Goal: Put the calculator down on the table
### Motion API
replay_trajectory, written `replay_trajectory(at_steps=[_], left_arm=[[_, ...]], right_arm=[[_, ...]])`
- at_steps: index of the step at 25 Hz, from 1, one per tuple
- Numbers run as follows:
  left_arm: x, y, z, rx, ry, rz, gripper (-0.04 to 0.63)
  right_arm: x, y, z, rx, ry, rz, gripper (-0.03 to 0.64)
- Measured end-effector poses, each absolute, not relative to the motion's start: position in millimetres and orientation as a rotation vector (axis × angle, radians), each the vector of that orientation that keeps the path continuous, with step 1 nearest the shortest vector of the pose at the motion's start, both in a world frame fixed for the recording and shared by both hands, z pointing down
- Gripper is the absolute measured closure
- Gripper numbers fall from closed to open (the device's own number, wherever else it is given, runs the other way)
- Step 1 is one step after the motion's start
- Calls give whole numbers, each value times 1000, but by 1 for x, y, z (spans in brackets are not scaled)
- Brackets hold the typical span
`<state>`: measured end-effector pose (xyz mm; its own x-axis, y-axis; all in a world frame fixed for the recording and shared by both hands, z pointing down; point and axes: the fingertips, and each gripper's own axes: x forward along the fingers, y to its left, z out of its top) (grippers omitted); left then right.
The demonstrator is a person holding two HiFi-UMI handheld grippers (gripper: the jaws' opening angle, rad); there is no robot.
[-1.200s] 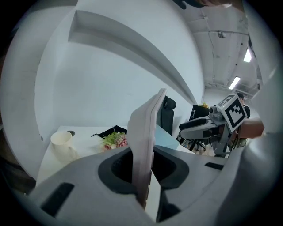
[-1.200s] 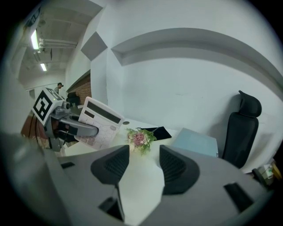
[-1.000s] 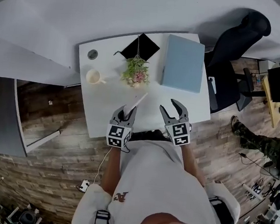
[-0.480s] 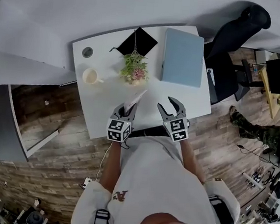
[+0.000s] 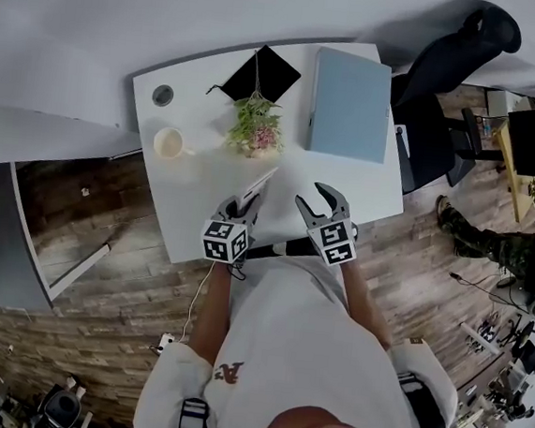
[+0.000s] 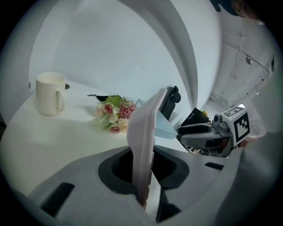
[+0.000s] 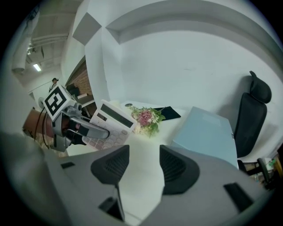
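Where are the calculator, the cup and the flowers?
calculator (image 7: 116,122): right gripper view, its front face.
cup (image 6: 49,93): left gripper view, its side.
flowers (image 6: 126,108): left gripper view, a pink bloom.

No writing, label or number is legible anywhere.

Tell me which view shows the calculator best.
The right gripper view: the calculator faces it, display and keys visible. The left gripper view sees only its edge; the head view, a thin pale sliver.
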<state>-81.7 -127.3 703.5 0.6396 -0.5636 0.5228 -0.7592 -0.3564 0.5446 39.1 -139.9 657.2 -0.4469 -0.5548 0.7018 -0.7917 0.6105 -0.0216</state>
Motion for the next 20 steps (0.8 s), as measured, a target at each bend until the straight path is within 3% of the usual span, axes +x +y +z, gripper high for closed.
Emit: replay_trajectory(at_steps=[20], left_arm=[[-61, -121, 740, 1826, -1053, 207, 511]], right_arm=[[32, -153, 691, 802, -2239, 479, 402]])
